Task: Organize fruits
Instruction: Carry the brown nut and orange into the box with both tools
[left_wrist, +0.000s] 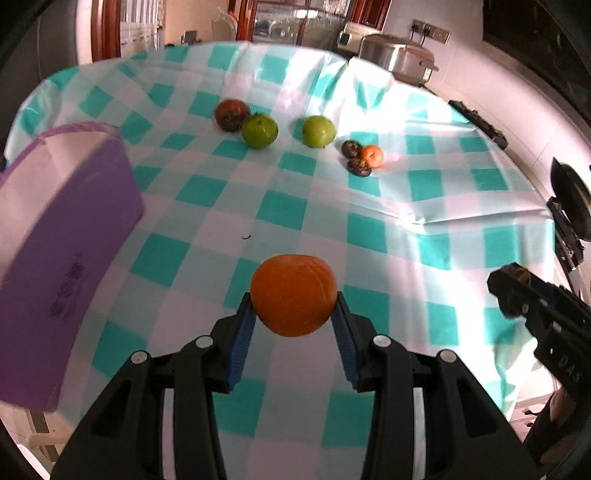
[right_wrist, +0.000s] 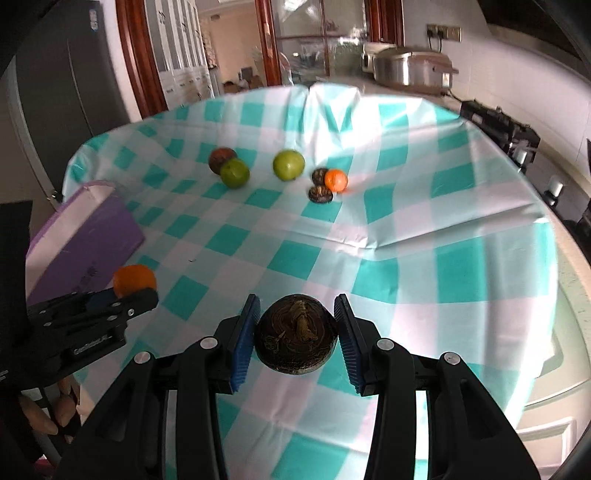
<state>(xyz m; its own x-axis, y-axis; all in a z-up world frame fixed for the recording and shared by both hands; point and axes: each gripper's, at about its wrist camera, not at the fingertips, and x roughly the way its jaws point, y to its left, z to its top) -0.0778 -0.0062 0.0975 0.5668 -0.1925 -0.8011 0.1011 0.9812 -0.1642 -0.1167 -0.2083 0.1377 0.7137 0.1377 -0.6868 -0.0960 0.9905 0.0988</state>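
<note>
My left gripper (left_wrist: 293, 314) is shut on an orange (left_wrist: 293, 295), held above the checked tablecloth; it also shows in the right wrist view (right_wrist: 133, 279). My right gripper (right_wrist: 297, 323) is shut on a dark brown round fruit (right_wrist: 296, 334), also above the cloth. On the far part of the table lie a dark red fruit (left_wrist: 231, 114), two green fruits (left_wrist: 259, 130) (left_wrist: 318, 131), a small orange fruit (left_wrist: 371, 155) and two small dark fruits (left_wrist: 359, 167). A purple basket (left_wrist: 62, 236) stands to the left of the left gripper.
The teal-and-white checked tablecloth (left_wrist: 424, 184) has raised folds at the right. A metal cooker (left_wrist: 397, 55) stands behind the table. A stove (right_wrist: 498, 125) lies at the right. Glass doors are at the back.
</note>
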